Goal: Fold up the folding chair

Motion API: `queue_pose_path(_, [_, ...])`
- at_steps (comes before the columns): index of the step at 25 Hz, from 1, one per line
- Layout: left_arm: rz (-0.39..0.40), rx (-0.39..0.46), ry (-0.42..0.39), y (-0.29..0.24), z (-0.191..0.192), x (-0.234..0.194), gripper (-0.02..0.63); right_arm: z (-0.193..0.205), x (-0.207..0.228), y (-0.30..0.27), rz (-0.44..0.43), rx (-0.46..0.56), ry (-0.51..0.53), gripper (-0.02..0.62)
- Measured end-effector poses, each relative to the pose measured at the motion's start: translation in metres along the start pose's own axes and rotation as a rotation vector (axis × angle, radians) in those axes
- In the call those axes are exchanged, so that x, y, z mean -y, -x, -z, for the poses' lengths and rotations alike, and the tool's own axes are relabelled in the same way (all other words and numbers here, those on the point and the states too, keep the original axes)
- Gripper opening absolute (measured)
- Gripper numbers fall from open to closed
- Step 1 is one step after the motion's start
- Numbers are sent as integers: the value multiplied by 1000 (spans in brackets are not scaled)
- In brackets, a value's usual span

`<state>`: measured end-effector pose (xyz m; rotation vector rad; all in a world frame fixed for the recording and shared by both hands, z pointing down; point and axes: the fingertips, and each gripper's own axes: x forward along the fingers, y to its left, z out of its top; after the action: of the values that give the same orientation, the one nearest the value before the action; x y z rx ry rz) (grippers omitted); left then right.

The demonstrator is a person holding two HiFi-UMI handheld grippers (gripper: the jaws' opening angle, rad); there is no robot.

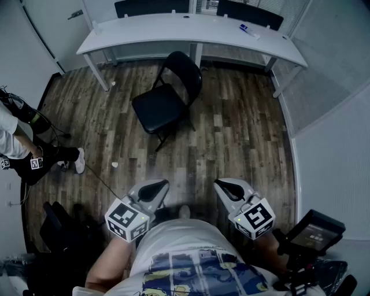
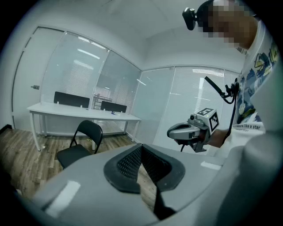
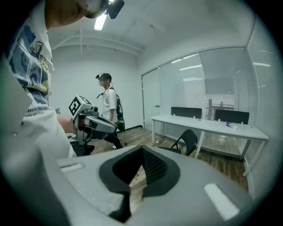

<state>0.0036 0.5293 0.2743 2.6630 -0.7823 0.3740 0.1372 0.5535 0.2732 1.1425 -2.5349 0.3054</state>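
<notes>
- Near the lower edge of the head view, the left gripper and the right gripper are held side by side in front of the person's torso, tips angled slightly toward each other.
- Left gripper view: the jaws are closed, the dark ribbed pads meet at the tip, and nothing lies between them.
- Right gripper view: the jaws are likewise closed and empty, the pads meeting at the tip.
- Each gripper carries its marker cube, left and right, at the end nearest the person.
- Folding chair: black, standing unfolded on the wooden floor, well apart from both grippers and touched by neither.
- Chair orientation in the head view: the backrest is on the side toward the desk, and the seat faces the lower left.
- White desk: long, set along the far glass wall just behind the chair; a small blue-and-white item lies near its right end, too small to identify.
- Two dark panels stand along the desk's far edge.
- Second person: stands at the room's left side, away from the chair.
- Dark device: sits at the lower right, beside the person's right arm.
</notes>
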Motion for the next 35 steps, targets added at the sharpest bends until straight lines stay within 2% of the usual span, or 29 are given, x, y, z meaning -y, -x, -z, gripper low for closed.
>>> queue_pose_path(3, [2, -5, 23, 0, 4, 3, 5, 4, -2, 4, 2, -10, -8, 2])
queue_pose_path(22, [-28, 3, -3, -8, 6, 6, 6, 21, -2, 8, 13, -5, -30, 18])
queue_pose_path(26, [-30, 14, 5, -3, 16, 5, 8, 28, -6, 5, 27, -8, -27, 20])
queue_pose_path(31, [-28, 16, 12, -18, 13, -8, 21, 32, 14, -5, 46, -14, -44, 46])
queue_pose_path(35, [-31, 24, 22, -9, 12, -33, 44, 22, 10, -26, 60, -30, -51, 52])
